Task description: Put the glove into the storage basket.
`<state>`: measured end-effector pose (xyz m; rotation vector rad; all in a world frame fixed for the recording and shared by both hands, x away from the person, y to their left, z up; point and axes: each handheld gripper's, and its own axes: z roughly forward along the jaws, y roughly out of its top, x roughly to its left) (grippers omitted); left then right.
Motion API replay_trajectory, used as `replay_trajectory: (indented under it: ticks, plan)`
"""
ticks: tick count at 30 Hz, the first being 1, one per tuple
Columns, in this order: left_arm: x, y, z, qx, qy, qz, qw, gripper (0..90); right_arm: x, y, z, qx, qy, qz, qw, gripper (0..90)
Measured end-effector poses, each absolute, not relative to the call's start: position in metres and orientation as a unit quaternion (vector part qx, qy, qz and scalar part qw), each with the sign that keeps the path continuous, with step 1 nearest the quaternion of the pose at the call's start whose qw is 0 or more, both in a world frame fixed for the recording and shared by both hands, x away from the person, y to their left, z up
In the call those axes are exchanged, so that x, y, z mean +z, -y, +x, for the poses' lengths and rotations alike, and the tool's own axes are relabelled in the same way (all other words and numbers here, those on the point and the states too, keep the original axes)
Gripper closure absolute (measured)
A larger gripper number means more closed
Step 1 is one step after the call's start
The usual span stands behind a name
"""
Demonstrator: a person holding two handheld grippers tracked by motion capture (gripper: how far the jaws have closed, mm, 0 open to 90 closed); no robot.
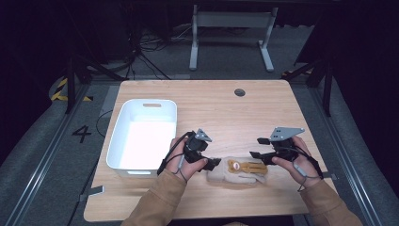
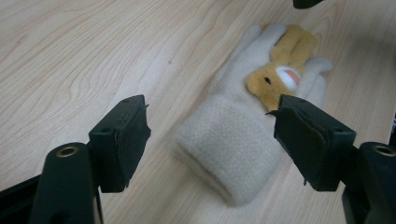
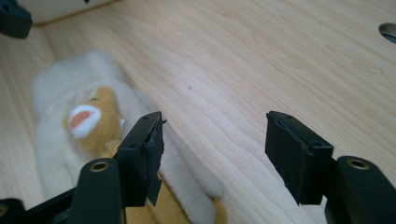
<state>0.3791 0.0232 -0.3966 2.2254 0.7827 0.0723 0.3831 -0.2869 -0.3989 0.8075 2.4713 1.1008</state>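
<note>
- Near the table's (image 1: 282, 94) front edge lies a cream glove (image 1: 237, 172) with a tan animal patch, flat between both hands.
- Left gripper (image 2: 212, 140) hangs spread wide over the cuff; right gripper (image 3: 210, 156) gapes at the finger end. Neither grasps anything.
- Step in hand looks like the approach; next, jaws should drop and pinch the fabric, perhaps for the white bin (image 1: 143, 136).
- Glove's underside stays hidden, its finger ends blurred.

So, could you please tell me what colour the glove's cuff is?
Cream, plain; the glove shows best in the left gripper view.
</note>
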Motion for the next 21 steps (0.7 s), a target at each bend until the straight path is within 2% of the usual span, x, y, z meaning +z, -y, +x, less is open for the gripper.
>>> replay_trajectory:
  ticks: [3, 8, 10, 13, 16, 21]
  plan:
    - [-0.397, -0.022, 0.379, 0.029, -0.305, 0.872, 0.382, 26.5, -0.398, 0.298, 0.384, 0.406, -0.849, 0.302, 0.153, 36.0]
    - [-0.396, -0.021, 0.38, 0.027, -0.302, 0.873, 0.383, 26.2, -0.398, 0.317, 0.389, 0.411, -0.834, 0.341, 0.139, 25.8]
    - [-0.396, -0.021, 0.38, 0.02, -0.297, 0.874, 0.384, 30.1, -0.4, 0.325, 0.391, 0.414, -0.827, 0.352, 0.145, 21.7]
    - [-0.396, -0.02, 0.381, 0.013, -0.293, 0.873, 0.389, 29.6, -0.401, 0.335, 0.393, 0.421, -0.811, 0.377, 0.153, 17.5]
    - [-0.396, -0.019, 0.382, 0.01, -0.293, 0.874, 0.387, 27.0, -0.402, 0.344, 0.395, 0.42, -0.791, 0.414, 0.162, 17.1]
    - [-0.397, -0.015, 0.384, 0.021, -0.289, 0.878, 0.382, 26.6, -0.403, 0.357, 0.393, 0.413, -0.782, 0.428, 0.184, 31.7]
